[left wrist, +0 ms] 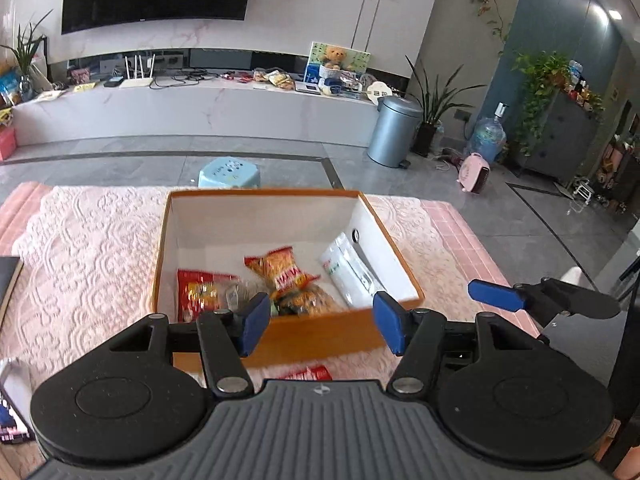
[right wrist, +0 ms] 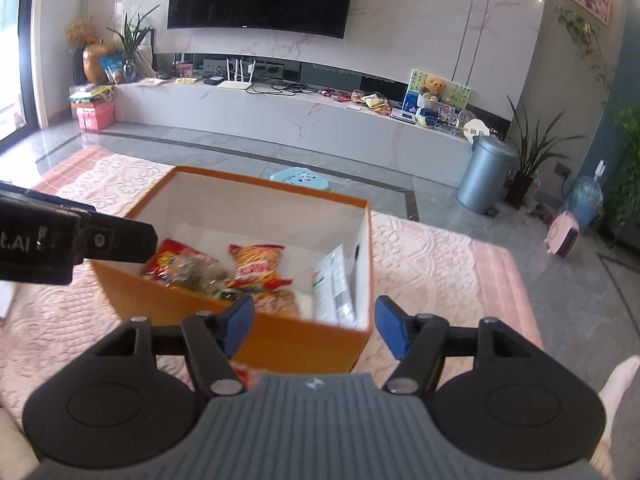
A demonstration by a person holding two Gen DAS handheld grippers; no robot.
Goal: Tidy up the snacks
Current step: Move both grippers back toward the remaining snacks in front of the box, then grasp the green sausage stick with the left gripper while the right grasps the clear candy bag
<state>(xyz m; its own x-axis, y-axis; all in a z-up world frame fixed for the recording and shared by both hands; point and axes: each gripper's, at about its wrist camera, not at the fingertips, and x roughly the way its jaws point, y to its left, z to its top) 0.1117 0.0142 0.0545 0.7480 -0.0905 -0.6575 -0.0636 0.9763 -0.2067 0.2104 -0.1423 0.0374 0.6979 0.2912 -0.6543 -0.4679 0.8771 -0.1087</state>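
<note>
Lying loose inside the open orange cardboard box (left wrist: 304,332) on the pink-clothed worktop (left wrist: 80,248), crinkly red-and-orange foil snack packets (left wrist: 280,270) are looking light, soft, slippery — best pinched at a sealed edge; left gripper (left wrist: 320,320) and right gripper (right wrist: 316,326) are hovering open, empty.

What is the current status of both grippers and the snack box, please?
Left gripper open, empty. Right gripper open, empty. Orange box holds several snack packets and a white pouch. Nothing in the way.

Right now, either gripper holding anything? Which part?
Nothing held. Left gripper and right gripper are both open and empty above the orange box; snacks lie inside.
</note>
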